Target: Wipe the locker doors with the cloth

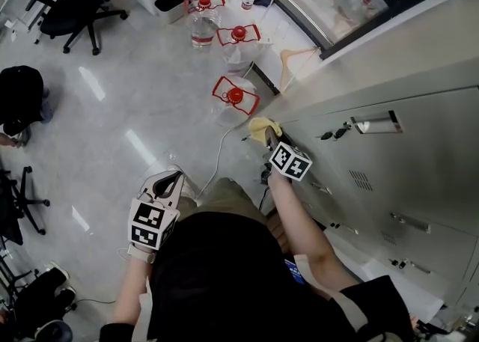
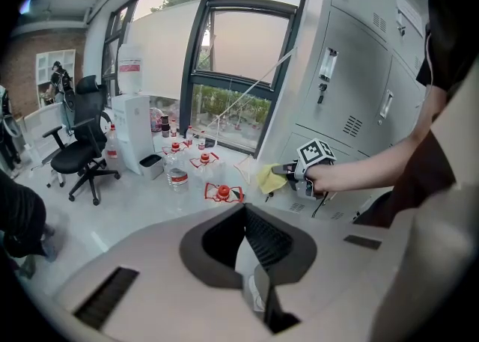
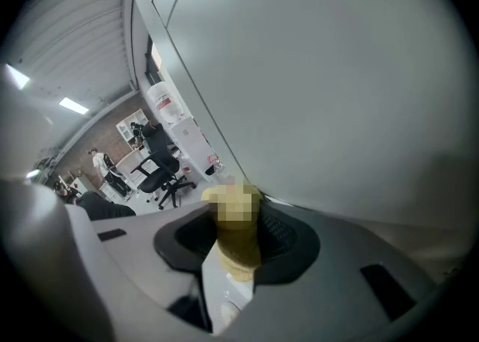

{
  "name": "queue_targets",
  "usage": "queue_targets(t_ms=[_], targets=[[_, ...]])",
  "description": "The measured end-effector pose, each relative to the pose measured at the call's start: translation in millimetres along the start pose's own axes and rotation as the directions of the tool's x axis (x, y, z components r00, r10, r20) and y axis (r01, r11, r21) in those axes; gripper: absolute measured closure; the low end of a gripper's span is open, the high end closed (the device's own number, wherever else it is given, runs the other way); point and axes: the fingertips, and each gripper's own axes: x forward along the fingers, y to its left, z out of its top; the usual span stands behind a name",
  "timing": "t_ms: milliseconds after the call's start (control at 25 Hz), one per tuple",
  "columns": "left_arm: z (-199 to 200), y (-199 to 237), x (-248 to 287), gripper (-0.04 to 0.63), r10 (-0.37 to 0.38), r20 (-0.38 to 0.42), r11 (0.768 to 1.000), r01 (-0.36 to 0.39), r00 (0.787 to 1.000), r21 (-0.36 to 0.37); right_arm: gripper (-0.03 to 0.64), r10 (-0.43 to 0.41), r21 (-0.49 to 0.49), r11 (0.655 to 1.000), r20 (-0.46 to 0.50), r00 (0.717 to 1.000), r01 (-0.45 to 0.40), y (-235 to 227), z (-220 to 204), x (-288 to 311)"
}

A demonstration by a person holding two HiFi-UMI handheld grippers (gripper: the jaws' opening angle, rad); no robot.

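The grey locker doors (image 1: 419, 161) run along the right in the head view. My right gripper (image 1: 269, 137) is shut on a yellow cloth (image 1: 260, 128), which it holds at the low left edge of the lockers. The left gripper view shows that cloth (image 2: 271, 178) and the right gripper (image 2: 288, 172) from the side, next to the locker front (image 2: 352, 71). In the right gripper view the cloth (image 3: 238, 236) sticks up from between the jaws (image 3: 238, 254), close to a door panel (image 3: 322, 71). My left gripper (image 1: 171, 177) hangs over the floor, shut and holding nothing (image 2: 253, 258).
Large water bottles with red handles (image 1: 233, 97) (image 1: 238, 37) (image 1: 203, 15) stand on the floor near the lockers' end. A wooden hanger (image 1: 296, 60) leans by the window, a white cable (image 1: 217, 153) crosses the floor, and a black office chair (image 1: 78, 4) and a bin (image 1: 172, 4) stand farther off.
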Motion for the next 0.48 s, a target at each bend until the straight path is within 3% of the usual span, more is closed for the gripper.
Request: queue_targets(t_ms=[200, 480], targets=[[-2, -3, 0, 0.588, 0.001, -0.009, 1.0, -0.001, 1.0, 0.005, 0.473, -0.012, 0.167, 0.986, 0.018, 1.0, 0.009, -15, -10, 2], [-6, -14, 3, 0.588, -0.017, -0.025, 1.0, 0.018, 1.0, 0.023, 0.471, 0.028, 0.304, 0.951, 0.087, 0.996, -0.053, -22, -12, -2]])
